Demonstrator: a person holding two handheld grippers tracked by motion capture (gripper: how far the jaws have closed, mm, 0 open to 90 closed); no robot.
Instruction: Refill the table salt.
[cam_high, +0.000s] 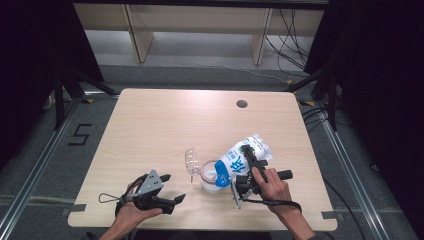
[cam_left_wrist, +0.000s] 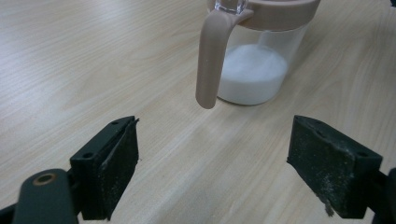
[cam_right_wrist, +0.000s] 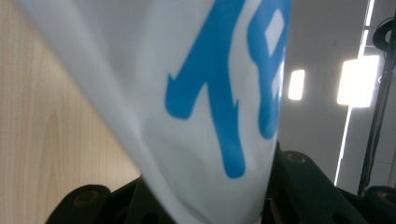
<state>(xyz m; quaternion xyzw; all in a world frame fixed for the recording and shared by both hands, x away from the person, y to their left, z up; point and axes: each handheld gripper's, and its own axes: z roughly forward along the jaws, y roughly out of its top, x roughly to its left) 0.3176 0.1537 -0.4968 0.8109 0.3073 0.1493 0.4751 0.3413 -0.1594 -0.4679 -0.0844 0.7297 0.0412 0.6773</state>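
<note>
Nearest the person's edge of the table (cam_high: 150, 120), the left gripper (cam_high: 172, 188) is held low at the left, its jaws spread wide with nothing between them. In the left gripper view the two black pads (cam_left_wrist: 116, 172) stand well apart, and the jar (cam_left_wrist: 254, 60) lies straight ahead of them, its pink handle (cam_left_wrist: 211, 60) hanging down on the near side and pointing toward this gripper.

A little farther in and to the right, the right gripper (cam_high: 248, 165) is pinching the bag (cam_high: 244, 159), a white pouch with blue print. In the right gripper view the bag (cam_right_wrist: 210, 102) is pressed between the jaws from both sides.

The bag's long axis is seen to run on a slant, from its raised far end at the upper right down to its lowered mouth at the lower left. That mouth points at the open top of the jar (cam_high: 210, 176), which stands upright just left of the right gripper, with its clear lid (cam_high: 190, 161) tipped up on the far left side. White grains already lie in the jar's bottom.

The coming move is judged to turn on this: the bag's mouth must be kept over the jar's opening. The left gripper is the nearer one to the handle, should the jar need steadying.
</note>
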